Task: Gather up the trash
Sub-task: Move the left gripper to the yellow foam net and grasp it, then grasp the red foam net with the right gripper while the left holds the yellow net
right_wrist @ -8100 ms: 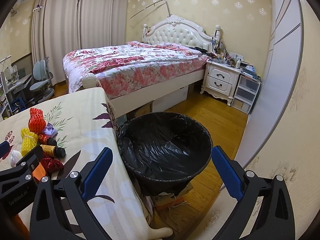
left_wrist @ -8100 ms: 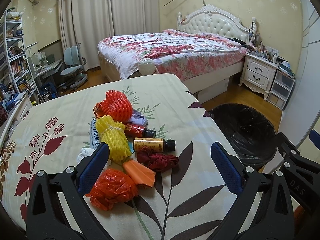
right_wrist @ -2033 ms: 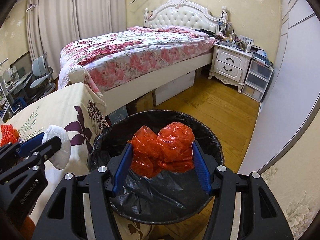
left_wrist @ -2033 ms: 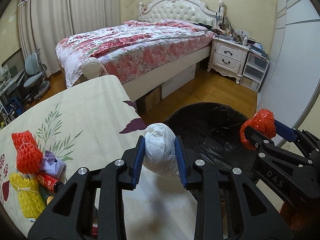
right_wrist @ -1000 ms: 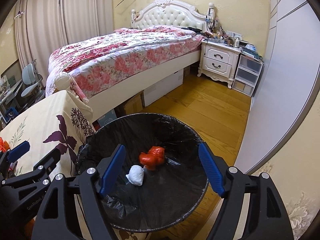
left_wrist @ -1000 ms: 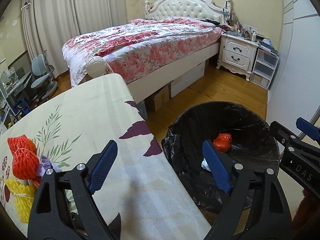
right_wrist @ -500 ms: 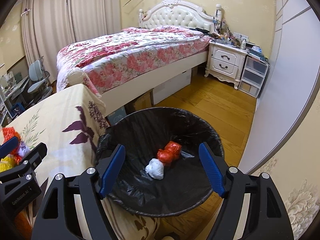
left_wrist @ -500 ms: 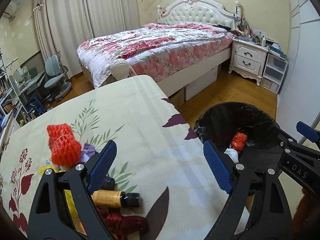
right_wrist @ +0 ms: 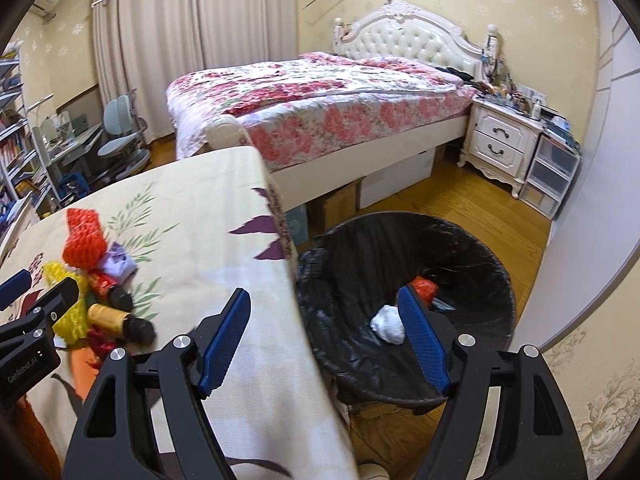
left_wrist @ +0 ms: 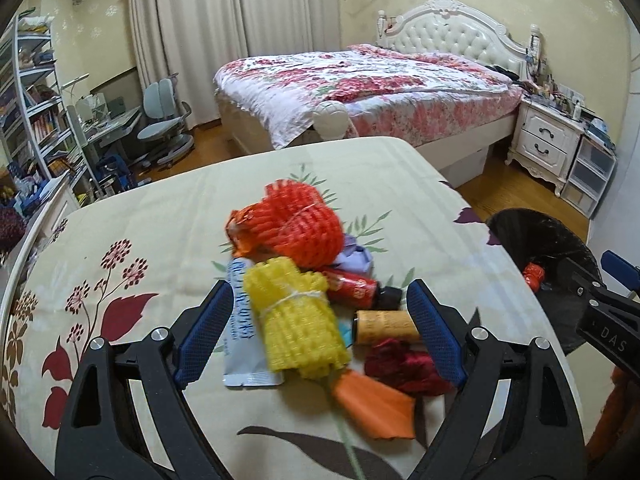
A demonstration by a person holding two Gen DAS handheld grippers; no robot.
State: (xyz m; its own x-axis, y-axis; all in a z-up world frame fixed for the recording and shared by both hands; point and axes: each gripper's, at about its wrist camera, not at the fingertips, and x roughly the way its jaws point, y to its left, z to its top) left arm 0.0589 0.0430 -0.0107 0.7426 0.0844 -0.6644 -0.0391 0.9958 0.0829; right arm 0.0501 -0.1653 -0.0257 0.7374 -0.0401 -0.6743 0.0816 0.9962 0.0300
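Note:
A pile of trash lies on the floral tablecloth [left_wrist: 160, 208]: a red foam net [left_wrist: 296, 228], a yellow foam net [left_wrist: 298, 328], a white sachet [left_wrist: 242, 344], a red bottle [left_wrist: 354, 286], a yellow bottle [left_wrist: 386, 326], a dark red wad [left_wrist: 404, 366] and an orange scrap [left_wrist: 372, 404]. My left gripper [left_wrist: 320, 332] hovers open over the pile, empty. My right gripper [right_wrist: 326, 340] stands open and empty over the table's edge and the black-lined bin [right_wrist: 460, 248]. In the bin lie a white wad [right_wrist: 386, 324] and a red bag [right_wrist: 424, 286].
The bin [left_wrist: 560, 240] stands on the wooden floor just right of the table. Behind are a bed [left_wrist: 380, 84], a nightstand [left_wrist: 548, 140] with plastic drawers [right_wrist: 554, 172], and at the left a desk chair [left_wrist: 164, 128] and bookshelves [left_wrist: 28, 92]. A purple paper wad [left_wrist: 356, 256] lies by the red net.
Both grippers have swung left, away from the bin toward the table. The trash pile has come into the left view between the left jaws. Both stay open and empty.

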